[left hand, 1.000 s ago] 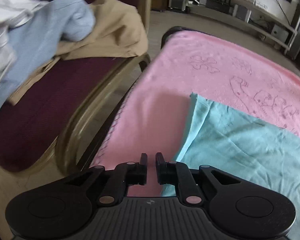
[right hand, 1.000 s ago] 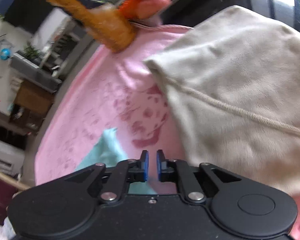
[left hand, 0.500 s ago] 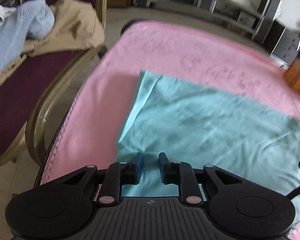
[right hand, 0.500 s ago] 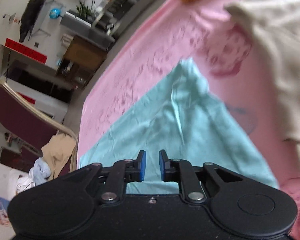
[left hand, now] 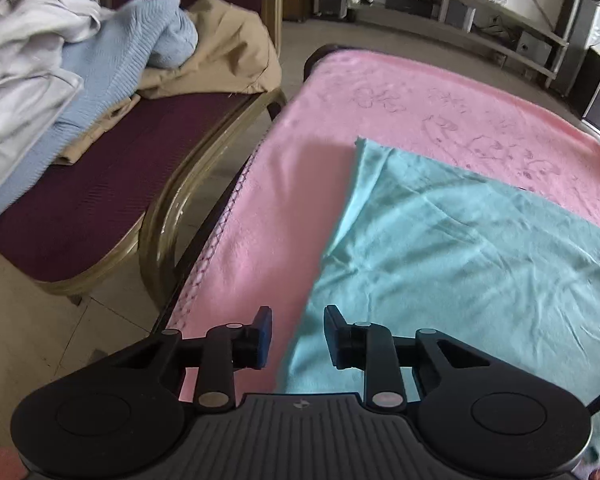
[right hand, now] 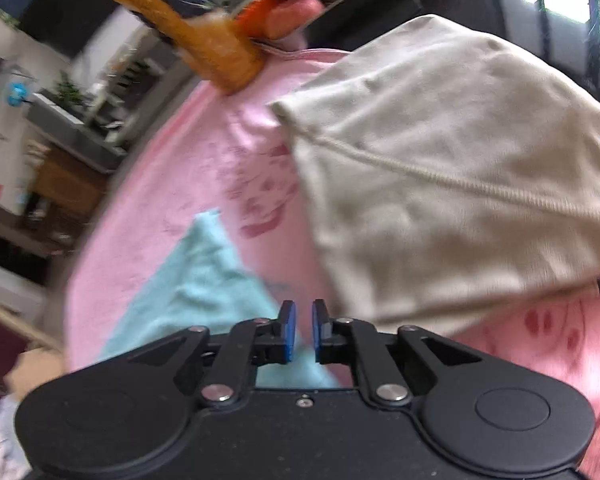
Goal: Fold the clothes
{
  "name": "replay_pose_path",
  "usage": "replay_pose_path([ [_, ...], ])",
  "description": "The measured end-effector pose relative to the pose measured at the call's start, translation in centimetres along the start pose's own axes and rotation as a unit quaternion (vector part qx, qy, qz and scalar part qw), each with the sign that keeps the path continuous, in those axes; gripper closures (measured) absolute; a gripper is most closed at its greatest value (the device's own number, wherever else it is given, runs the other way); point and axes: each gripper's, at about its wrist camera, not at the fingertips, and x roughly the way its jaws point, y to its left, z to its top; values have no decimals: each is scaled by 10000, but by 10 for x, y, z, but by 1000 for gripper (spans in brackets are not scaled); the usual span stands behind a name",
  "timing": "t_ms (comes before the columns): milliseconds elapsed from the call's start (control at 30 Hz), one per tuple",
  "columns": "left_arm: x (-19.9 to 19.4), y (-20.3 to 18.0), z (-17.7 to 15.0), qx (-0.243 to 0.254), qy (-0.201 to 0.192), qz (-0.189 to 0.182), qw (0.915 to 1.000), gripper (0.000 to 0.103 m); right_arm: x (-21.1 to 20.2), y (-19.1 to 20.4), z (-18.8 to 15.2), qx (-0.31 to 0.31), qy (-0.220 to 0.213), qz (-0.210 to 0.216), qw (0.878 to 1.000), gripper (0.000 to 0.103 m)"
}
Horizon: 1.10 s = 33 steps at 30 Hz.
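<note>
Maroon chair (left hand: 100, 200) beside pink blanket (left hand: 380, 100) — orange plush toy (right hand: 204, 40) at its edge

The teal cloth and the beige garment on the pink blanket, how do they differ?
The teal cloth lies spread in a thin, lightly wrinkled layer; the beige garment sits bulkier, with a raised seam across it. The teal one looks smooth, the beige one fleecy. Both rest on the pink blanket, ungripped.

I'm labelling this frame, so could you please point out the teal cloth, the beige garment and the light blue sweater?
teal cloth (left hand: 480, 256), left wrist view, wrinkled middle.
beige garment (right hand: 452, 184), right wrist view, beside the seam.
light blue sweater (left hand: 128, 52), left wrist view, ribbed knit.
</note>
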Motion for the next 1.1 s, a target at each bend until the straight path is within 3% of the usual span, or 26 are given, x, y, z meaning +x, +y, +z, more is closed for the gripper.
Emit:
replay_pose_path([
  [133, -21, -10, -15, 174, -59, -855, 9962, 75, -35, -1, -21, -127, 29, 584, 9982, 92],
  [200, -23, -20, -21, 389, -76, -1041, 9938, 71, -45, 6, -29, -410, -36, 749, 9963, 89],
  [367, -18, -47, -30, 974, -107, -862, 9914, 69, -26, 33, -36, -757, 189, 946, 9925, 89],
  [600, -8, -62, -33, 1330, -104, -636, 9890, 63, 0, 53, -52, -883, 591, 1072, 9885, 83],
  [767, -5, -69, -26, 1192, -151, -812, 9894, 63, 18, 66, -59, -805, 794, 1313, 9849, 83],
  [933, 11, -91, -22, 1310, -34, -1372, 9818, 62, 47, 72, -62, -449, 1189, 1854, 9744, 83],
  [1000, 21, -96, -26, 1423, 108, -1488, 9785, 63, 59, 71, -64, -503, 1314, 1619, 9767, 83],
  [1100, 18, -94, -30, 1588, 48, -1326, 9783, 63, 60, 56, -57, -235, 1228, 1343, 9830, 93],
])
